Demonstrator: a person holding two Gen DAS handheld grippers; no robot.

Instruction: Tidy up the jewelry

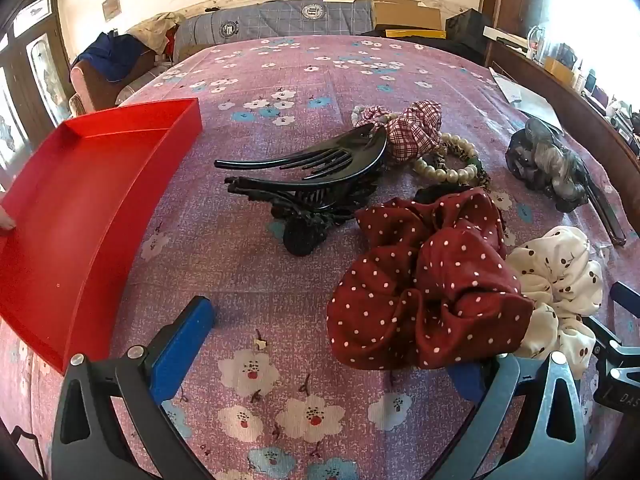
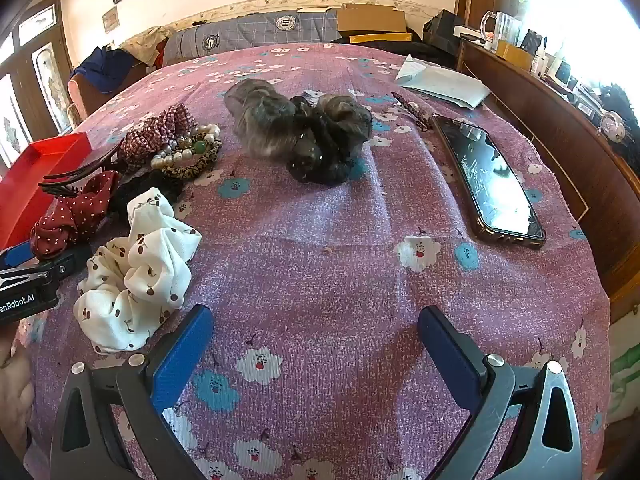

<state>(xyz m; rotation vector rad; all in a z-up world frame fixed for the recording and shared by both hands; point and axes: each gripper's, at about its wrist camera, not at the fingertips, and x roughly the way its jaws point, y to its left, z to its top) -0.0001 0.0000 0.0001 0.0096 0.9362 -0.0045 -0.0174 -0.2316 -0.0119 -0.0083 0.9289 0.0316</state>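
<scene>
Left wrist view, floral purple bedspread (image 1: pixel 304 80), cluttered room, left gripper (image 1: pixel 324 344) and right gripper (image 2: pixel 316 344) spread apart

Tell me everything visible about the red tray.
The red tray is a shallow rectangular box, apparently matte plastic, with low straight walls and an open top. It sits flat on the flowered pink cloth at the left side, apart from the pile of hair accessories. Nothing lies inside the part in view. At its left edge a fingertip touches the rim. Its near left part runs out of frame.
</scene>
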